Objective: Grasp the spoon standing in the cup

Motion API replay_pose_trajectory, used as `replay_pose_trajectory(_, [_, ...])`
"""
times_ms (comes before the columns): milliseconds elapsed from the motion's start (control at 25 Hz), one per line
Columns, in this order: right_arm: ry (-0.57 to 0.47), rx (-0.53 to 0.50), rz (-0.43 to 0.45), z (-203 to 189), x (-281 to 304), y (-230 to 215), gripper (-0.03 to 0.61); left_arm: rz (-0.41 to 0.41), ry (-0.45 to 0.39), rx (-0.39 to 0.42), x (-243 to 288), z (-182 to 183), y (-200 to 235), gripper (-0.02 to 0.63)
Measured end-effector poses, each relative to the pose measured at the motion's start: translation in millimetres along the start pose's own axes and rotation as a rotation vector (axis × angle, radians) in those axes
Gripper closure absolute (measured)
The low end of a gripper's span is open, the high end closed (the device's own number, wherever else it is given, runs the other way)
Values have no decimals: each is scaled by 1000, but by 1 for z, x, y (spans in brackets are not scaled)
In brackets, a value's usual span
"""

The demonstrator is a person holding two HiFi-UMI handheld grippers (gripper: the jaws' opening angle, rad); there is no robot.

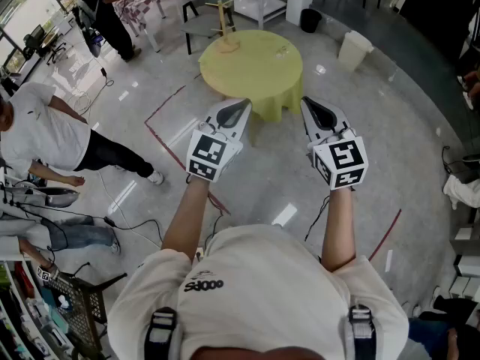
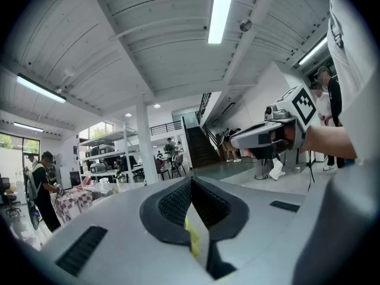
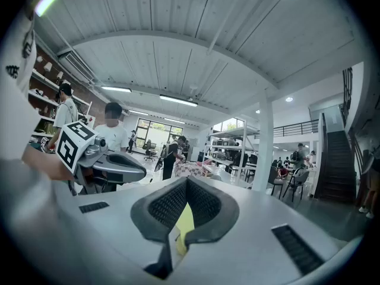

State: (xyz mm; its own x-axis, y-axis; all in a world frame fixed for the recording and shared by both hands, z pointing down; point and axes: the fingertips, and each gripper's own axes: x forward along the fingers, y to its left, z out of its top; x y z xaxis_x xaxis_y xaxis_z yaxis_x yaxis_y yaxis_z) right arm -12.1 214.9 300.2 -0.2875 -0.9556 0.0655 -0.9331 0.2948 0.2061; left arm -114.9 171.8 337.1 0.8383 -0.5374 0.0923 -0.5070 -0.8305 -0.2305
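A round table with a yellow cloth (image 1: 255,73) stands some way ahead on the floor. A wooden stand (image 1: 223,25) rises at its far left, and a small clear item (image 1: 282,50) sits at its right, too small to tell as a cup or spoon. My left gripper (image 1: 238,105) and right gripper (image 1: 310,103) are held up side by side, short of the table's near edge. Both are shut with nothing between the jaws. In the left gripper view its jaws (image 2: 191,180) meet and point across the hall. The right gripper's jaws (image 3: 186,180) likewise meet.
People stand and sit at the left (image 1: 45,133). A grey chair (image 1: 206,13) stands behind the table, and a white bin (image 1: 353,50) and a dark bin (image 1: 310,19) to its right. Red tape lines (image 1: 161,137) and cables cross the glossy floor.
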Motion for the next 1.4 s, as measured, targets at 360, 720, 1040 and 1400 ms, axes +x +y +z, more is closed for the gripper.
replay_pose_trajectory(360, [62,-35,10,-37,-28,-38,560,28,32,-17,29,-3,-32,586])
replay_pose_trajectory(720, [71,35,34,-64,-43,-84,560,54,68,-46,62,-14,-62,586])
replay_pose_trajectory(1040, [80,77,66,-80,-11,-101,560,73,73,-59,91,-29,-34,586])
replay_pose_trajectory(1400, [122,9,59,-93,102,-139,560,45,74,-61,169,-60,57,586])
